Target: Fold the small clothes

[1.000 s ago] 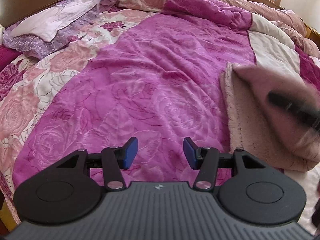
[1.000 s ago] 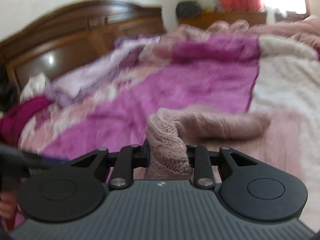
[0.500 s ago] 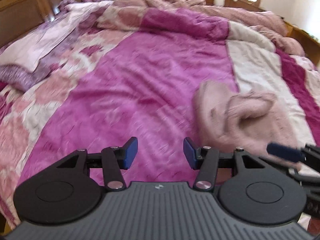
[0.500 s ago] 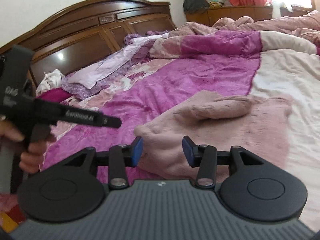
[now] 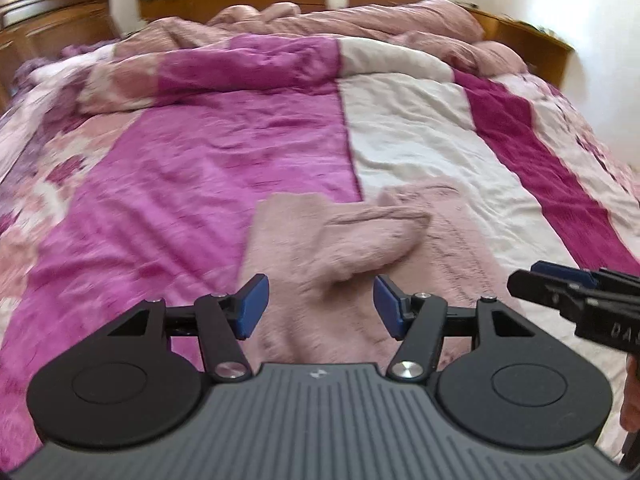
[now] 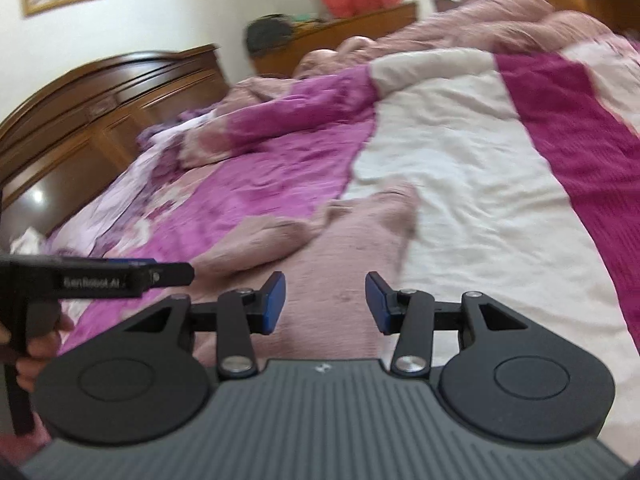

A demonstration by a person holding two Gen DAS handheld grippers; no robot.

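Dusty-pink knitted garment (image 5: 340,248) half-folded on bed's magenta quilt (image 5: 208,168) | left tool (image 5: 320,304), just widened, and right tool (image 6: 325,302) both open, empty | risk: folded sleeve slipping loose if snagged.

On the side of the left gripper (image 6: 100,280), white letters read about "GenRobot.AI", a little blurred. The right gripper (image 5: 580,292) shows "DAS", cut by the picture's edge.

the pink garment (image 5: 360,248) runs out of sight under the left tongs (image 5: 320,304).
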